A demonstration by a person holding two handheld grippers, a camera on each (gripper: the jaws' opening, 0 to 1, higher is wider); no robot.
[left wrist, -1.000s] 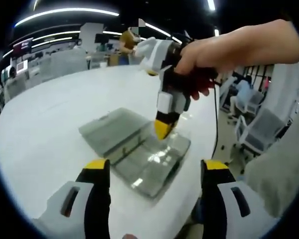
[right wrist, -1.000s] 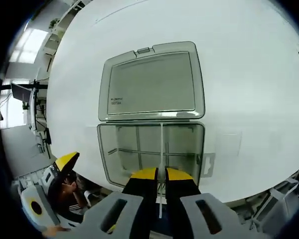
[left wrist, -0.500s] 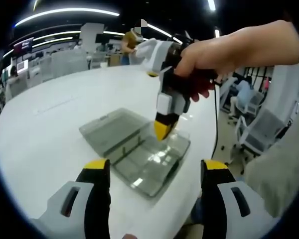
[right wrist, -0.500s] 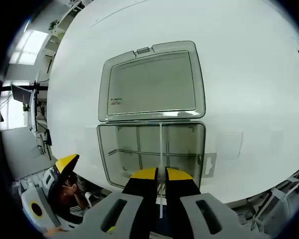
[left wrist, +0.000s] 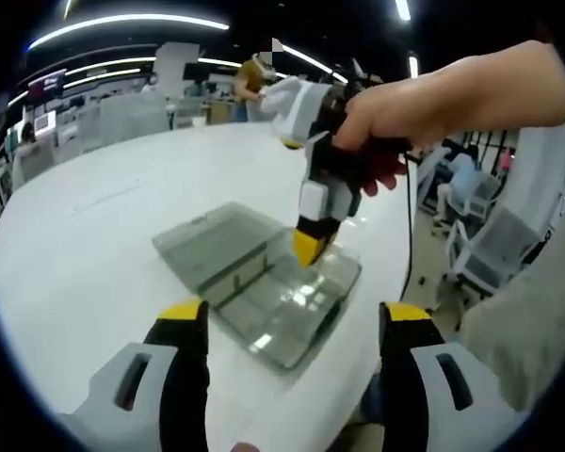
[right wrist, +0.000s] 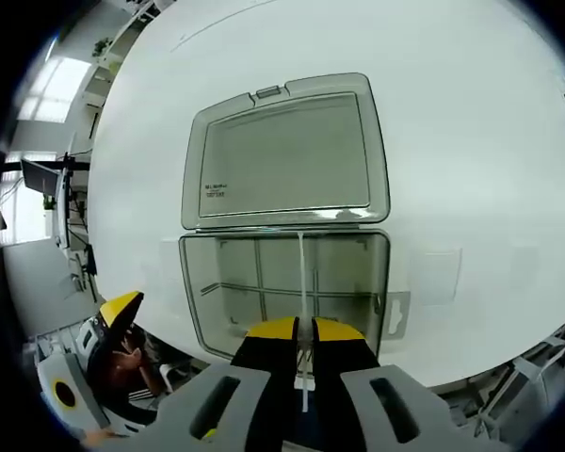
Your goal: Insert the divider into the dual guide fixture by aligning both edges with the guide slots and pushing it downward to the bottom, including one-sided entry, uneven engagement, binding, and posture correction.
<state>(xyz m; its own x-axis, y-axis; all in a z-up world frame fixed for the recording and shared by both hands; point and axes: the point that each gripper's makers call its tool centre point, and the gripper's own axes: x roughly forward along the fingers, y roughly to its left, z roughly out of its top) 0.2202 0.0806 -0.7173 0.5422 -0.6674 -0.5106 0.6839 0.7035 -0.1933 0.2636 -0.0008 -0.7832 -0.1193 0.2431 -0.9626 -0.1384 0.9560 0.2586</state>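
Right gripper [right wrist: 303,330] pinching a thin translucent divider [right wrist: 302,282] edge-on over the smoky clear plastic box [right wrist: 287,287], flat lid [right wrist: 287,155] beyond, glossy white table [right wrist: 452,113] around, left gripper [left wrist: 292,315] spread wide, empty.

divider [right wrist: 304,282] | lower end hidden between right hand-held gripper [right wrist: 303,331] jaws (engagement unclear)
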